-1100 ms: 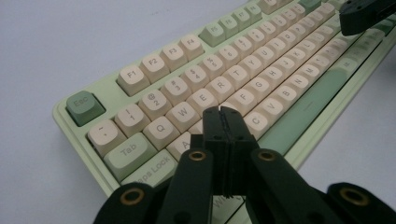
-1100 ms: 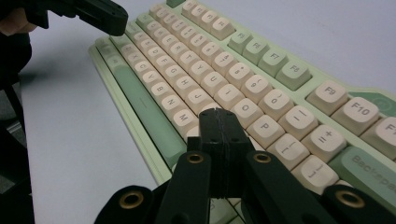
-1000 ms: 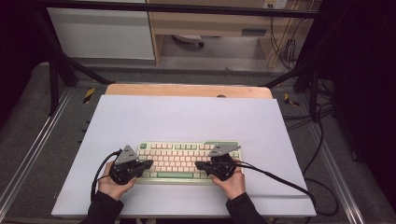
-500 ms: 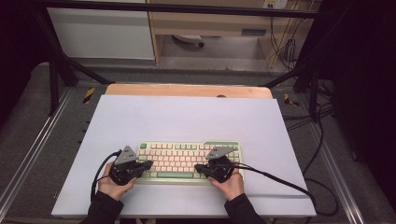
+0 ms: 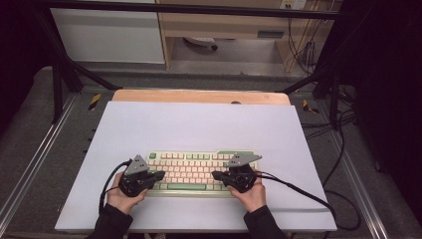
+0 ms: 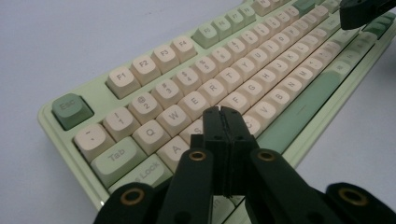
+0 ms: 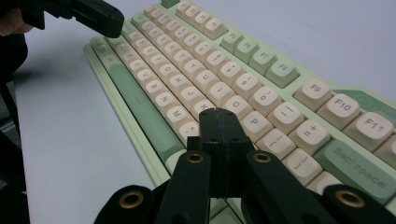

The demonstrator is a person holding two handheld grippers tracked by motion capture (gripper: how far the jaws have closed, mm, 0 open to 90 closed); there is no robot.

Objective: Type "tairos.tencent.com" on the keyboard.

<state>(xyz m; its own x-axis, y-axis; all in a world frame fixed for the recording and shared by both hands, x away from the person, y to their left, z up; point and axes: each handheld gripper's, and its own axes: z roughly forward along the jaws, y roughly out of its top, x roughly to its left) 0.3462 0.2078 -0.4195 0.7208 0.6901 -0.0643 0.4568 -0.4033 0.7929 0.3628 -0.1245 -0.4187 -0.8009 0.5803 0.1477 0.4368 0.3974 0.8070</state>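
Two closed hand-held grippers, left (image 5: 158, 175) and right (image 5: 217, 175), over keyboard (image 5: 199, 167) ends.

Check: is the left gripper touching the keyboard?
Cannot tell. In the left gripper view the shut left gripper sits over the keyboard near the S and D keys, but its tips hide whatever contact or gap lies beneath.

keyboard (image 6: 261, 79) far end cut off at frame edge, keys beneath closed hand-held gripper (image 6: 223, 112) hidden
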